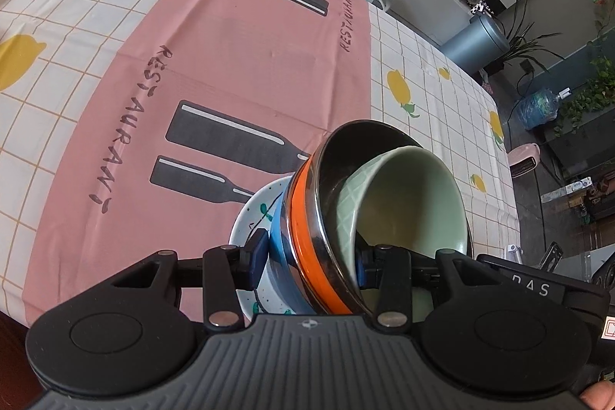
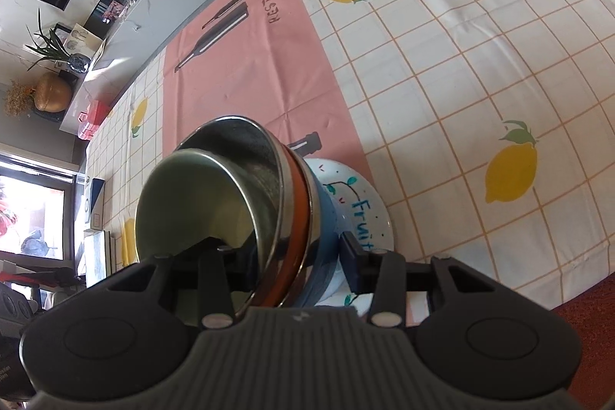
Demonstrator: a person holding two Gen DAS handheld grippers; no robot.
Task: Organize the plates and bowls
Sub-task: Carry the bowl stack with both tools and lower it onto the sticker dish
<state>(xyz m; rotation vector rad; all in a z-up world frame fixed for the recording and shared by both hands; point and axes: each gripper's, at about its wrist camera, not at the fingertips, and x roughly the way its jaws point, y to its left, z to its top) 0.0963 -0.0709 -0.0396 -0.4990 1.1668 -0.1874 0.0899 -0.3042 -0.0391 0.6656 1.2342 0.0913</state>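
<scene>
Black plastic, both tools. Left gripper (image 1: 311,262): jaws closed onto the near side of a nested stack, one blue pad against the plate's underside, the other inside the green bowl. Right gripper (image 2: 284,256): same stack taken from the opposite side, one finger inside the bowls, the blue pad outside against the plate; it appears to be clamping, though the inner finger is partly hidden.

Stack, inside to outside:
- green bowl (image 1: 407,202), ribbed outer wall, pale interior, empty.
- steel bowl (image 1: 338,156), orange band round the outside, holding the green one.
- blue bowl (image 1: 278,241), only its rim edge visible beneath the steel one.
- plate (image 2: 365,206), white, speckled, with a leaf drawing and the word "fruit" in blue; lowest piece.

The whole stack is tilted steeply on its side and seems held off the table between the two tools; whether the plate's far edge touches the cloth I cannot tell.

Beyond: pink mat (image 1: 230,64) printed with bottles, lying on a lemon-check tablecloth (image 2: 461,45). No other plates or bowls show on the table.

Progress, as judged: nesting looks complete; what remains is setting the stack down level and letting go.
</scene>
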